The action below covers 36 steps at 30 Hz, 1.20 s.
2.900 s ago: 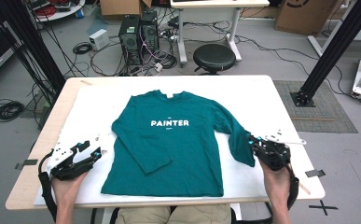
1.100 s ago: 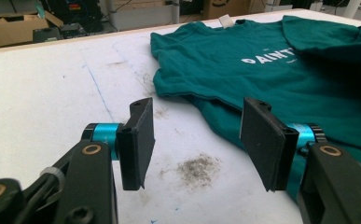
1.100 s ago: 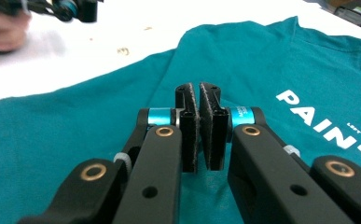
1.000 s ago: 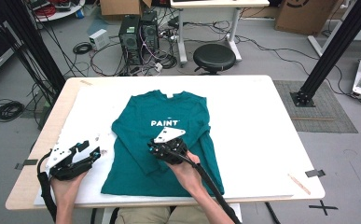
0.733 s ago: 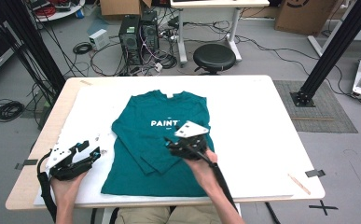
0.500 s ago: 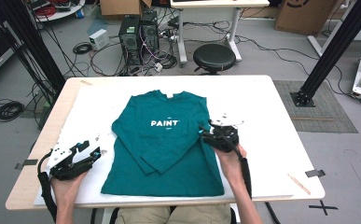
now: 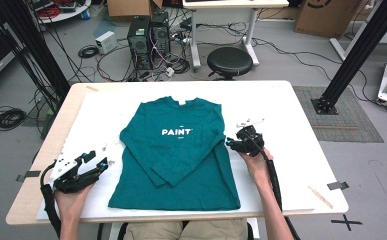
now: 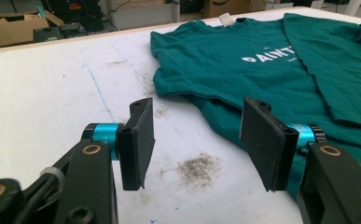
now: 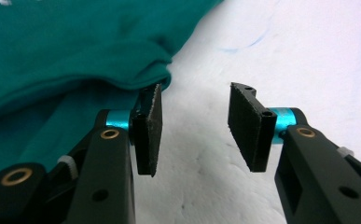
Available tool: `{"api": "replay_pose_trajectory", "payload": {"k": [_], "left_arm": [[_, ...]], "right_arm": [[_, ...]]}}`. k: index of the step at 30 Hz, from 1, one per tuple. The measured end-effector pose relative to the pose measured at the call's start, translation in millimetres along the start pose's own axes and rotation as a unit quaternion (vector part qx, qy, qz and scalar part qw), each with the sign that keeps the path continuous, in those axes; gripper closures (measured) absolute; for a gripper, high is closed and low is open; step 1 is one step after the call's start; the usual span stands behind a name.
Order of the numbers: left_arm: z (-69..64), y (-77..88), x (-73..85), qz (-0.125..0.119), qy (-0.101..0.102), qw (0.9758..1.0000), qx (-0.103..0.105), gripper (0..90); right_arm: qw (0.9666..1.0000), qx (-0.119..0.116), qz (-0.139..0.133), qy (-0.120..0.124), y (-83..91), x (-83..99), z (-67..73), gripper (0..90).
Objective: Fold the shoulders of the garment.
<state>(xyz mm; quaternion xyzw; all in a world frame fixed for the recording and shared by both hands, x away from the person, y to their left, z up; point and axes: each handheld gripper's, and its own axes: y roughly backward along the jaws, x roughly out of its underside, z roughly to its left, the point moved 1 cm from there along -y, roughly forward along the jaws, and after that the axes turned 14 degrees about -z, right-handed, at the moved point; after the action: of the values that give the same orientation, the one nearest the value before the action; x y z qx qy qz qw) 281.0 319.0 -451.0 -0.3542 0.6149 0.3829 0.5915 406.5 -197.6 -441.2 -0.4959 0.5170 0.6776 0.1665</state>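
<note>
The left gripper (image 7: 88,167) is resting on the bare white worktop (image 7: 291,120) just beside the shirt's lower left edge, its fingers (image 8: 136,135) standing wide apart with nothing between them. The teal long-sleeved shirt (image 7: 181,150) is lying flat in the middle, both sleeves folded across the body. It is looking light, soft and limp, so it is likely to sag and crease unless pinched at a hem or folded edge. The right gripper (image 7: 241,145) is hovering at the shirt's right edge, its fingers (image 9: 148,128) having just been opening and now standing apart, holding nothing, the fold lying just beside one of them.
</note>
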Motion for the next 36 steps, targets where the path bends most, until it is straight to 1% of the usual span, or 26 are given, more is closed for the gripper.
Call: {"api": "replay_pose_trajectory", "payload": {"k": [4, 6, 8, 10, 12, 13, 14, 15, 16, 17, 18, 22, 24, 26, 27, 29, 30, 31, 32, 33, 34, 35, 36], "left_arm": [[-0.6, -0.2, 0.1, 0.0, 0.001, 1.0, -0.002, 44.7], [-0.5, -0.2, 0.1, 0.0, 0.001, 1.0, -0.002, 44.7], [-0.5, -0.2, 0.1, 0.001, 0.001, 1.0, -0.001, 44.7], [-0.6, -0.5, 0.1, 0.002, 0.0, 1.0, -0.002, 44.7], [-0.6, -0.7, 0.1, 0.003, 0.0, 1.0, -0.002, 44.7], [-0.6, -0.7, 0.1, 0.003, 0.0, 1.0, -0.002, 44.7], [-0.6, -0.7, 0.1, 0.003, 0.0, 1.0, -0.002, 44.7], [-0.6, -0.7, 0.1, 0.003, 0.0, 1.0, -0.002, 44.7], [-0.6, -0.7, 0.1, 0.003, 0.0, 1.0, -0.003, 44.7], [-0.7, -0.7, 0.2, 0.003, 0.001, 1.0, -0.003, 44.7], [-0.6, -0.6, 0.1, 0.003, 0.001, 1.0, -0.003, 44.7], [0.0, -0.8, 0.1, 0.003, 0.002, 1.0, -0.002, 44.7], [-0.2, -0.8, 0.1, 0.003, 0.002, 1.0, -0.002, 44.7], [-0.2, -0.7, 0.1, 0.004, 0.001, 1.0, -0.001, 44.7], [-0.4, -0.7, 0.1, 0.003, 0.002, 1.0, -0.002, 44.7], [-0.5, -0.7, 0.2, 0.003, 0.001, 1.0, -0.002, 44.7], [-0.6, -0.7, 0.2, 0.002, 0.003, 1.0, -0.002, 44.7], [-0.2, -0.4, 0.1, 0.002, 0.002, 1.0, -0.002, 44.7], [0.0, -0.2, 0.1, 0.001, 0.002, 1.0, -0.001, 44.7], [0.3, 0.0, 0.1, 0.001, 0.0, 1.0, -0.001, 44.7], [0.5, 0.1, 0.0, 0.001, 0.001, 1.0, 0.0, 44.7], [0.5, 0.0, 0.1, 0.001, 0.001, 1.0, 0.0, 44.7], [0.5, 0.0, 0.1, 0.001, 0.001, 1.0, 0.0, 44.7]], "right_arm": [[0.9998, -0.019, -0.008, -0.005, -6.8, 0.3, 2.2, 57.0], [0.9996, -0.026, -0.005, -0.006, -10.8, 1.4, 4.4, 57.8], [0.9996, -0.026, 0.002, -0.008, -14.2, 2.8, 6.3, 58.1], [0.9996, -0.026, -0.003, -0.008, -16.1, 3.2, 8.1, 59.5], [0.9993, -0.035, -0.009, -0.014, -17.4, 2.8, 10.0, 63.8], [0.9991, -0.039, -0.012, -0.013, -18.6, 2.8, 11.3, 67.1], [0.9988, -0.046, -0.013, -0.007, -19.8, 2.9, 12.8, 71.8], [0.9986, -0.049, -0.014, -0.01, -20.2, 2.8, 13.9, 76.3], [0.9981, -0.058, -0.017, -0.011, -21.3, 2.8, 13.5, 79.3], [0.9978, -0.063, -0.014, -0.019, -21.1, 2.7, 13.4, 84.8], [0.9976, -0.065, -0.014, -0.018, -20.5, 2.5, 12.7, 86.8], [0.9992, -0.037, -0.013, -0.004, -13.0, 0.1, 9.7, 88.1], [0.9997, -0.014, -0.016, 0.007, -6.6, -2.2, 5.5, 88.1], [0.9997, 0.011, -0.009, 0.022, -1.1, -3.5, 1.9, 88.1], [0.9993, 0.026, 0.001, 0.028, 1.0, -3.4, 0.1, 88.0], [0.9988, 0.034, 0.011, 0.033, 0.1, -2.2, -0.6, 88.0], [0.9978, 0.047, 0.023, 0.042, -2.5, -0.9, 1.2, 87.9], [0.9972, 0.053, 0.03, 0.044, -4.0, 0.0, 2.1, 87.7], [0.9964, 0.057, 0.033, 0.053, -6.1, 0.8, 1.5, 87.6], [0.9959, 0.063, 0.038, 0.051, -6.8, 1.4, 2.3, 90.0], [0.9947, 0.073, 0.038, 0.061, -6.5, 1.4, 1.6, 90.0], [0.9937, 0.086, 0.038, 0.061, -4.0, 0.4, 1.8, 90.0], [0.9941, 0.088, 0.027, 0.057, -0.1, -1.1, -0.4, 90.0]]}}
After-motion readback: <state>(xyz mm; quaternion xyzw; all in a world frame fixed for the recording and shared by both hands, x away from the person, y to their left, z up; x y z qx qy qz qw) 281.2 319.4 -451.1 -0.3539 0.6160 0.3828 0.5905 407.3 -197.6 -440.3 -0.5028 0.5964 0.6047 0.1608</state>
